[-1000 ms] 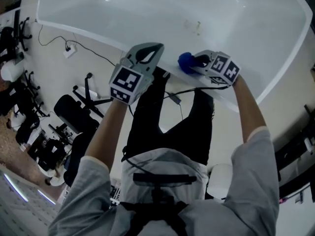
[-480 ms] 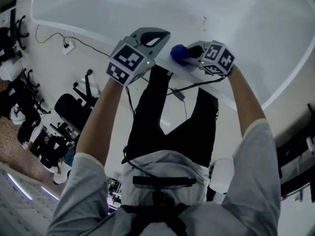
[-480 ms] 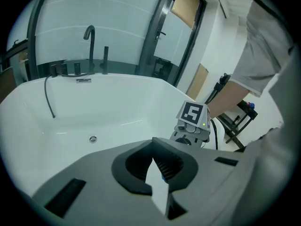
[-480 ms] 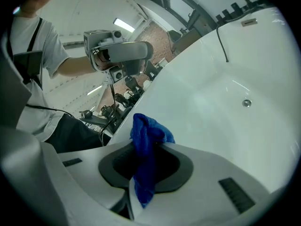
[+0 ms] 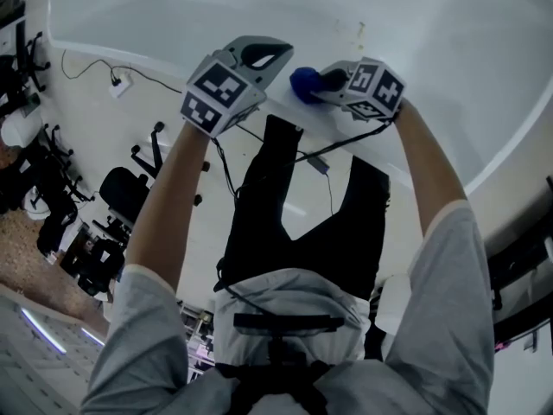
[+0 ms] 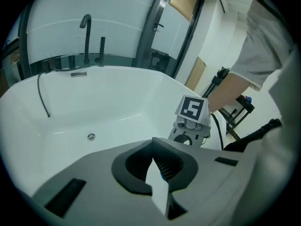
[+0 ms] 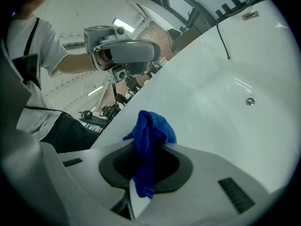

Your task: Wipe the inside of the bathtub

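Right gripper, jaws clamped on a crumpled blue cloth, hung above the near rim of the glossy white bathtub. The basin lay ahead and below. Left gripper, jaws together and empty, was held just beside it, so the right seemed the wiping hand.

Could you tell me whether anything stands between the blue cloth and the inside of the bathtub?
Nothing visible does: the right gripper holds the blue cloth at the rim, and the bathtub inside lies open beyond it.
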